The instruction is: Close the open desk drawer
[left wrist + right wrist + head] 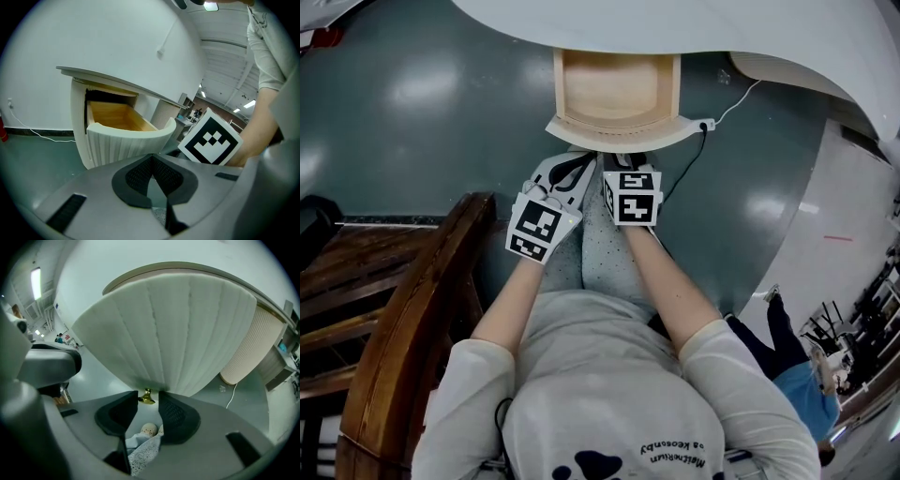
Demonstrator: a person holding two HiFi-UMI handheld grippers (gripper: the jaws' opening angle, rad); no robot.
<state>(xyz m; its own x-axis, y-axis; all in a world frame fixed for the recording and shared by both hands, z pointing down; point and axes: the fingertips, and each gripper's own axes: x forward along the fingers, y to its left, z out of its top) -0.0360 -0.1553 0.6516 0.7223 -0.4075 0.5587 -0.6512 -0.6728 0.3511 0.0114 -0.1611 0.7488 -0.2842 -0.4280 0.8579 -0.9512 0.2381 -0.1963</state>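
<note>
Right gripper view — right gripper [148, 393] wide, brass knob [146, 399] between | left gripper [151, 159] closed, empty | drawer [619, 136] open

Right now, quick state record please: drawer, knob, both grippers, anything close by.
drawer: open, pulled out from under the white desk; wooden inside, nothing seen in it
drawer front: white, ribbed, curved
knob: small, brass, at the front's lower edge
right gripper: jaws apart, knob between their tips, pads not pressing it
left gripper: jaws together, nothing between; beside the right gripper, short of the drawer
nearby: dark wooden furniture on the person's left; white cable on the floor
</note>
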